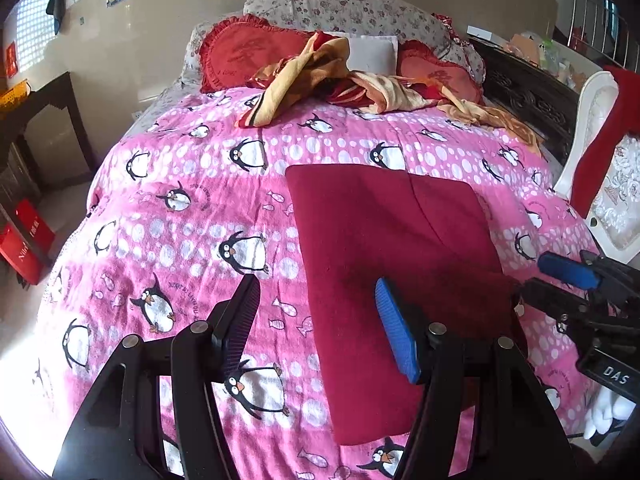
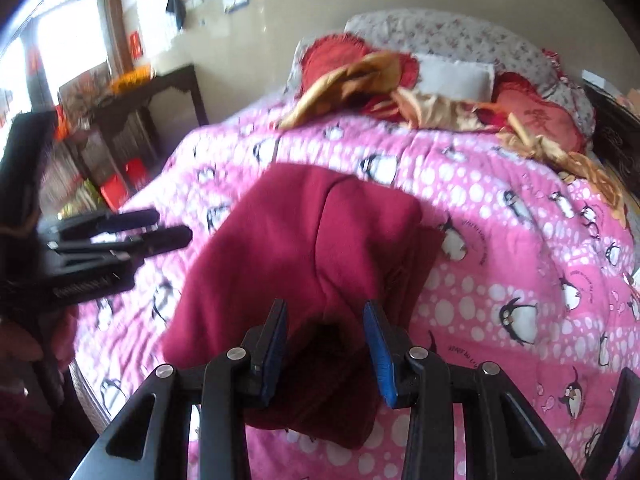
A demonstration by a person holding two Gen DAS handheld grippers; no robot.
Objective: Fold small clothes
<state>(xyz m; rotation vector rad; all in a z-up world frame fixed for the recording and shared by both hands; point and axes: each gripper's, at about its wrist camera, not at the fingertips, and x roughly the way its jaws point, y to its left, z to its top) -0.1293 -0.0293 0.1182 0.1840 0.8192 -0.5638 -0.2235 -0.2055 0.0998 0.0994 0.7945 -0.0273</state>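
Maroon garment (image 1: pixel 396 248), folded flat, lies on the pink penguin bedspread (image 1: pixel 180 208), near its front edge. My left gripper (image 1: pixel 320 328) hovers with jaws wide, blue pad above the garment's left part. My right gripper (image 2: pixel 326 348) stands wide above the cloth's near edge, holding nothing.

The pink penguin bedspread (image 1: pixel 168 216) lies bare left of the folded dark red garment (image 1: pixel 384 240), giving open passage. At the far end, a crumpled orange-and-red cloth (image 1: pixel 304 76) and red heart-shaped pillows (image 1: pixel 244 52) block the way. A white chair (image 1: pixel 600 152) crowds the bed's right edge.
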